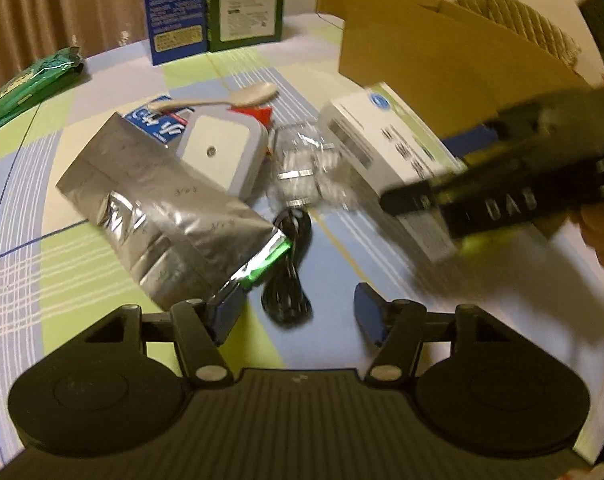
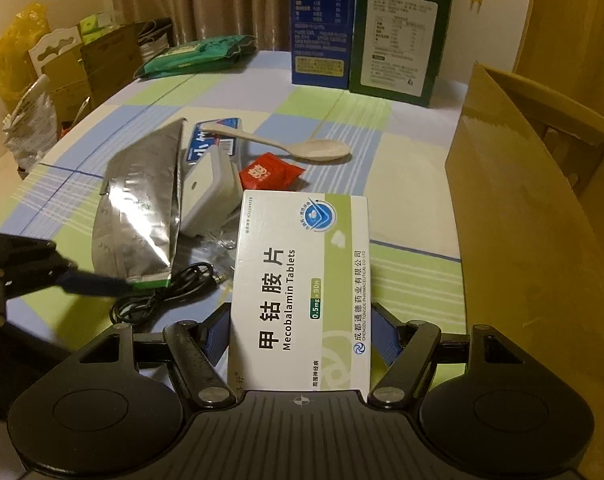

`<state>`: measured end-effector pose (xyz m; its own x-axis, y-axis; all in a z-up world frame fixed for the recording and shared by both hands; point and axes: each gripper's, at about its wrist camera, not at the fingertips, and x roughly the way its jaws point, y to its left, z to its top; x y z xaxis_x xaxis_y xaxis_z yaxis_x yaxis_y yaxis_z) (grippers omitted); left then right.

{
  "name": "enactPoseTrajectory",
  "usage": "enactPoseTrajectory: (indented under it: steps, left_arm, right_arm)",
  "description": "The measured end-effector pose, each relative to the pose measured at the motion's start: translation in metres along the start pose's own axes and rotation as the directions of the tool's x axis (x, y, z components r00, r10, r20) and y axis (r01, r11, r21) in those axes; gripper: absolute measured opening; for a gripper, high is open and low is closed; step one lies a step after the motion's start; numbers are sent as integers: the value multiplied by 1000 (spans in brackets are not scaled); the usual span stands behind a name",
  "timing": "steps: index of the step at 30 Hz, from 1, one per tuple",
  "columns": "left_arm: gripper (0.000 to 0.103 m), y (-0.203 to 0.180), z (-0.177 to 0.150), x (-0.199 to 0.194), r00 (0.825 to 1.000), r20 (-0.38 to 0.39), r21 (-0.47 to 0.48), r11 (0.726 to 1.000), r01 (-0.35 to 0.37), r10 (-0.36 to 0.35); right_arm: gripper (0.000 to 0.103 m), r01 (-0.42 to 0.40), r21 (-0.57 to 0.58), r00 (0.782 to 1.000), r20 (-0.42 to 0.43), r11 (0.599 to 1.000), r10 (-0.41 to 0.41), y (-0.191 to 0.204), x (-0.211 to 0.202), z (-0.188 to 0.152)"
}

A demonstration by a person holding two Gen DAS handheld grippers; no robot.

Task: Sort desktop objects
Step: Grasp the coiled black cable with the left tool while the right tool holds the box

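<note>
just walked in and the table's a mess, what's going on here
A person is sorting clutter with a handheld gripper in each hand. The right gripper is clamped on a white Mecobalamin tablet box, beside an open cardboard box. The left gripper is open, at a coiled black cable and the green-edged end of a silver foil pouch. A pale spoon and a red sachet lie untouched.

Foil pouch point(image 2: 142, 208) is lying at the left of the pile on the table point(image 2: 413, 184), with the small square device point(image 2: 210, 192) sitting just right of it. Coiled cable point(image 2: 162, 292) is lying in front of the pouch. Spoon point(image 2: 286, 144) is resting behind the device, its handle over a flat packet point(image 2: 218, 140). Tablet box point(image 2: 302, 280) is sitting right of the cable. Cardboard box point(image 2: 541, 200) is standing at far right, with two cartons point(image 2: 361, 28) standing at the back.
</note>
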<state>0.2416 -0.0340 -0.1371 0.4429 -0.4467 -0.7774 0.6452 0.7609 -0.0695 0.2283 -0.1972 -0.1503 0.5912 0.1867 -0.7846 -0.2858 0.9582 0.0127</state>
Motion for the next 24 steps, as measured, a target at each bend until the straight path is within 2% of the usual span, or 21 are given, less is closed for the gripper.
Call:
enactPoseTrajectory:
  steps: [2,4,6,13,15,16,20,23,24]
  left_arm:
    - [54,0,4,2,1000,6,-11,1000,-4,4]
    - [30,-2,7,5,1000,5,-2,1000,-22,22]
    - [19,-3,6,5,999,-3,-1,999,-33,33]
    - [15,-8,-10,-19,997,-70,-44,998,-42,39]
    - [15,-14,-17,-32,996,-73,-40,998,-49,46]
    - [12,-17,-21,-39,996,-70,-37,998,-54,52]
    - [10,-27,-39,-62,997,-56,-79,996,-51,46]
    - [14,-31,-52,-67,997,-49,-107,992,-64,59]
    - [20,-32,-54,-68,997,-37,-100,992,-78,74]
  right_arm:
    - [68,-3,1,1000,-6,1000,3,-1,2,-1]
    - [68,-4,2,1000,-12,1000,4,-1,2,-2]
    - [68,-5,0,1000,-17,1000,5,-1,3,-3]
    - [68,-32,33,998,-48,999,34,8,-11,-18]
    - [68,-52,84,996,-68,995,58,10,-20,-28]
    - [68,-63,103,994,-80,993,72,12,-24,-33]
    - [68,-43,99,990,-132,994,56,26,-37,-59]
    - [69,-17,67,991,-130,998,26,32,-38,-71]
    - [70,-8,43,993,-121,999,13,35,-38,-74]
